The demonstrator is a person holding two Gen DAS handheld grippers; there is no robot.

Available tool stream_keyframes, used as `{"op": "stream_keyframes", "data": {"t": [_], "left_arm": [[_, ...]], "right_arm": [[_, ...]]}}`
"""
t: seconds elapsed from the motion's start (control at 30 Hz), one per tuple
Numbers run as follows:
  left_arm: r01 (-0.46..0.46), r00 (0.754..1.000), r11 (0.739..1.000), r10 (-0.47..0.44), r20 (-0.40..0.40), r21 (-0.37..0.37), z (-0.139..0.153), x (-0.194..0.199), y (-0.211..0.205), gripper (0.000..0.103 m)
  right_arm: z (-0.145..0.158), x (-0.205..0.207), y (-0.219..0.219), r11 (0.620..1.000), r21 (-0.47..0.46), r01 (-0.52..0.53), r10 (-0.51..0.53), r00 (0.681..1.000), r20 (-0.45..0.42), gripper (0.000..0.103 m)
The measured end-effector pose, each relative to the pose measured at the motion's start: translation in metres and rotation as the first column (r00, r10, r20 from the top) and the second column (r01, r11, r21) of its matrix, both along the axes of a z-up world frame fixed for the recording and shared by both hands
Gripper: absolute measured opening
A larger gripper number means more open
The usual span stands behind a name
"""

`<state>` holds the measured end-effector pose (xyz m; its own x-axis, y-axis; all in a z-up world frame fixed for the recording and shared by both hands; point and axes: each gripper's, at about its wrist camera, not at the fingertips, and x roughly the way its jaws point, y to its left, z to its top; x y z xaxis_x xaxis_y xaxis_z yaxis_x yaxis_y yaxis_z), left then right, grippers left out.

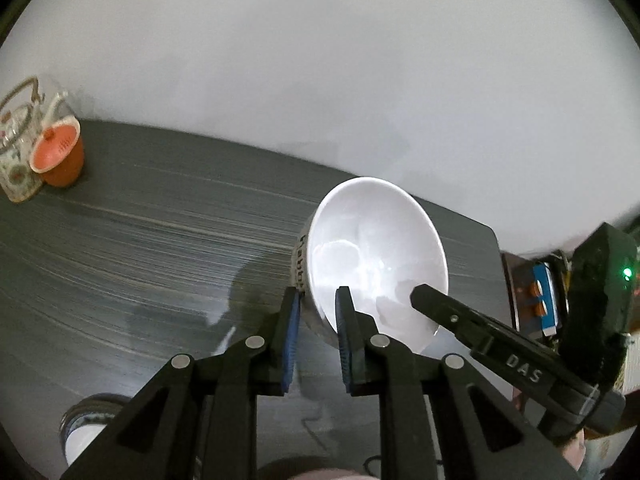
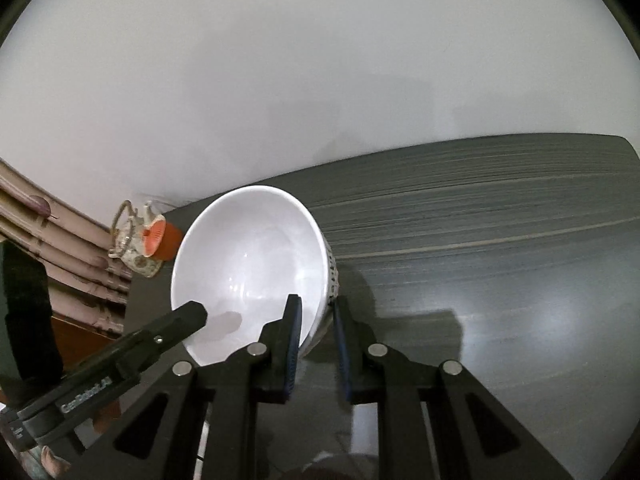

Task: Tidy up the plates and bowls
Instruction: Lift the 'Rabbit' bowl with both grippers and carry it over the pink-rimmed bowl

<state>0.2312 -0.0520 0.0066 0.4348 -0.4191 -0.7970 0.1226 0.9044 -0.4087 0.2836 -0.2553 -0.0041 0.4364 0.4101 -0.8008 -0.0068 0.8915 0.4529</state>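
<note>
A white bowl [image 1: 372, 256] with dark lettering on its outer wall hangs tilted above the dark grey table [image 1: 160, 240]. My left gripper [image 1: 318, 300] is shut on its left rim, one blue pad outside the wall and one inside. In the right wrist view the same bowl [image 2: 248, 260] is pinched at its right rim by my right gripper [image 2: 316, 312], one pad inside and one outside. Each view shows the other gripper's black finger reaching into the bowl from the side.
A glass teapot [image 1: 18, 148] and an orange lidded pot [image 1: 60, 156] stand at the table's far left by the white wall. Another dish [image 1: 86, 428] shows at the bottom left under my left gripper. Beige shelving [image 2: 60, 248] lies beyond the table's left end.
</note>
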Motion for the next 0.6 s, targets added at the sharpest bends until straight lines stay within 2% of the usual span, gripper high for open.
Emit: {"op": "stream_keyframes", "data": {"t": [0.3, 0.6], "left_arm": [[0.032, 0.999, 0.999, -0.033, 0.040, 0.024, 0.038, -0.051, 0.007, 0.017], [0.042, 0.999, 0.998, -0.042, 0.009, 0.037, 0.038, -0.112, 0.014, 0.017]], "right_arm": [[0.035, -0.049, -0.002, 1.000, -0.007, 0.005, -0.005, 1.000, 0.019, 0.017], [0.047, -0.107, 0.015, 0.999, -0.032, -0.002, 0.003, 1.000, 0.010, 0.017]]}}
